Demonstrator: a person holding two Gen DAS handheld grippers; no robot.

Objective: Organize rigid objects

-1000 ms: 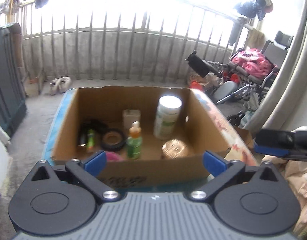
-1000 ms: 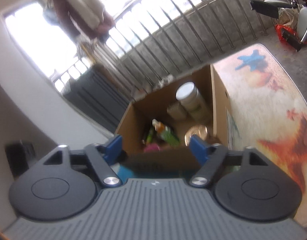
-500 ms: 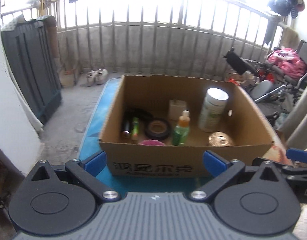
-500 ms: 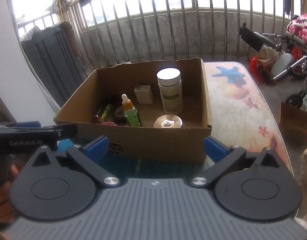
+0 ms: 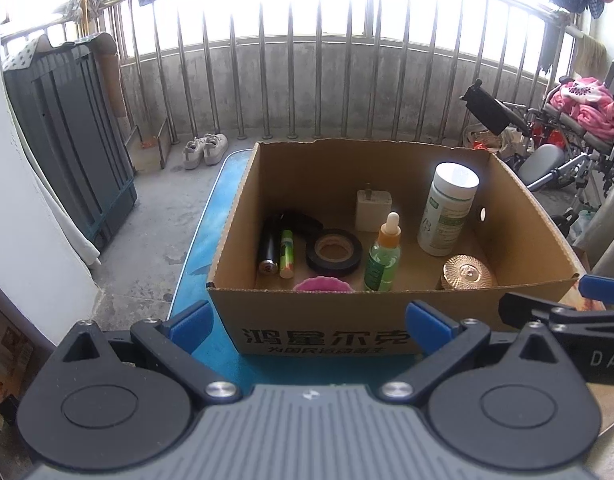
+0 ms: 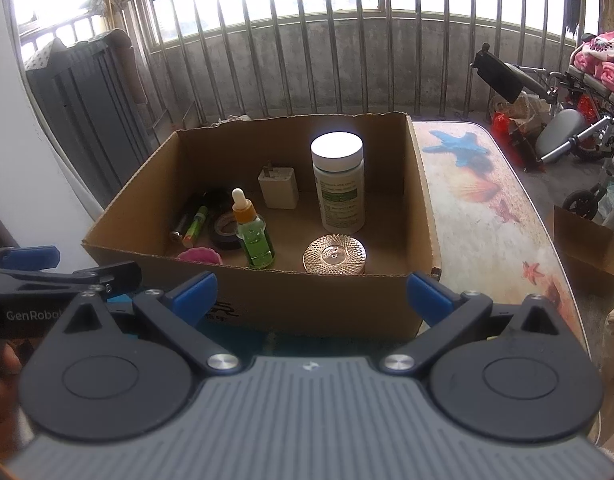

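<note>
Scene: cardboard box [image 6: 267, 300] on worktop [image 6: 487, 208], seen just ahead of both fingers | right gripper [image 6: 309, 294] spread wide, empty, jaws just opened | left gripper [image 5: 309, 322] wide, empty | dropper bottle [image 6: 254, 236] upright inside, ahead-left of right fingers, nearer these.
</note>
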